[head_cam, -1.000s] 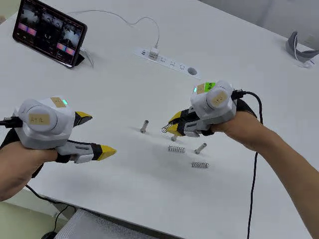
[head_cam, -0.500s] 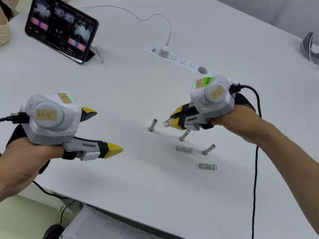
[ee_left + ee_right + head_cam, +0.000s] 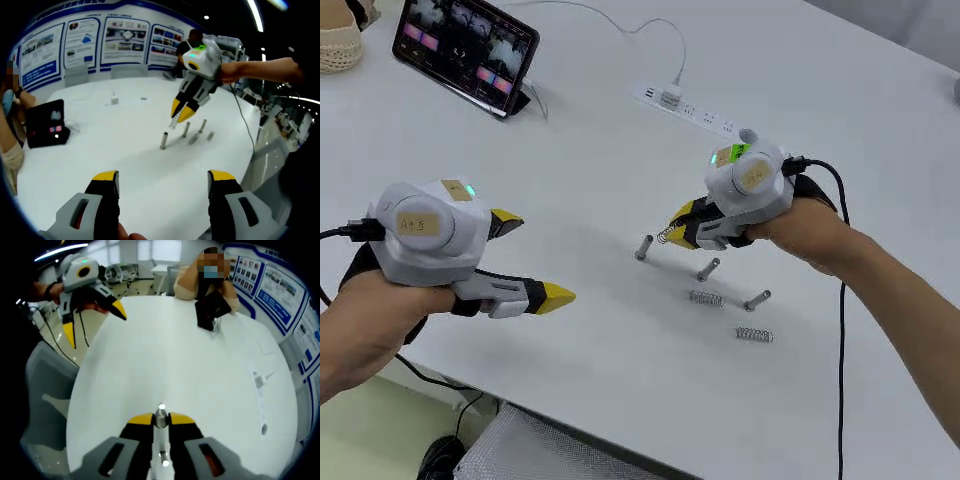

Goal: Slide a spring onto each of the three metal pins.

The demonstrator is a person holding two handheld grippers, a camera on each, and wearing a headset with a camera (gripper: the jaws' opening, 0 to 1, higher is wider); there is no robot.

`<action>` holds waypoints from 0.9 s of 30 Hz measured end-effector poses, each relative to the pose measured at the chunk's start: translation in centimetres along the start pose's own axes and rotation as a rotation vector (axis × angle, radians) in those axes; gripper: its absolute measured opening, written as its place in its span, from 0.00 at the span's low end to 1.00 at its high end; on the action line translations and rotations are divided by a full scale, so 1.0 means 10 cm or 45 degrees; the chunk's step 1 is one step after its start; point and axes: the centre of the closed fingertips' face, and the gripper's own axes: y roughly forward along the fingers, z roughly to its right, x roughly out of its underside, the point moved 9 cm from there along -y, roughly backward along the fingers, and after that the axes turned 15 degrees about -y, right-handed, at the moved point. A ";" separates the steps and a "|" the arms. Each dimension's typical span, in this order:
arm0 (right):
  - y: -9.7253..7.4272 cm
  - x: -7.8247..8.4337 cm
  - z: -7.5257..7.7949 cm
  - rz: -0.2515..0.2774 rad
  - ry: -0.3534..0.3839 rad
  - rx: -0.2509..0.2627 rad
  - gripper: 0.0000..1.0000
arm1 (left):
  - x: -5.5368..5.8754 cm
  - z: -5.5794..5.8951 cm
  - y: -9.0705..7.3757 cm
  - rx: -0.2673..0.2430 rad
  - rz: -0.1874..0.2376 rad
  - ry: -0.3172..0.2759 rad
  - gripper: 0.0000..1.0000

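Note:
Three short metal pins stand on the white table (image 3: 570,170): the left pin (image 3: 643,247) (image 3: 164,140), the middle pin (image 3: 707,268) and the right pin (image 3: 757,299). My right gripper (image 3: 678,232) (image 3: 160,419) is shut on a spring (image 3: 665,235) (image 3: 173,121) (image 3: 160,412), whose free end hangs just right of and above the left pin. Two more springs (image 3: 706,298) (image 3: 754,334) lie flat near the other pins. My left gripper (image 3: 535,258) (image 3: 164,176) hovers open at the left with nothing between its fingers.
A tablet (image 3: 468,48) on a stand is at the far left, a power strip (image 3: 695,108) with a cable at the back. The table's near edge (image 3: 620,440) runs below the grippers. A seated person (image 3: 205,277) is across the table.
My right gripper has carried the spring closer to the left pin. The left gripper has stayed open in about the same place. The head camera has shifted.

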 end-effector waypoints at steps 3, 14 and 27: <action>0.03 0.00 0.01 0.006 0.000 -0.008 0.12 | 0.02 -0.01 -0.01 -0.005 -0.006 -0.005 0.73; 0.16 0.00 0.06 0.000 -0.004 -0.026 0.12 | 0.06 -0.04 -0.04 -0.013 -0.015 -0.029 0.72; 0.25 0.00 0.09 -0.008 -0.029 -0.065 0.13 | 0.10 -0.07 -0.05 -0.028 -0.028 -0.038 0.70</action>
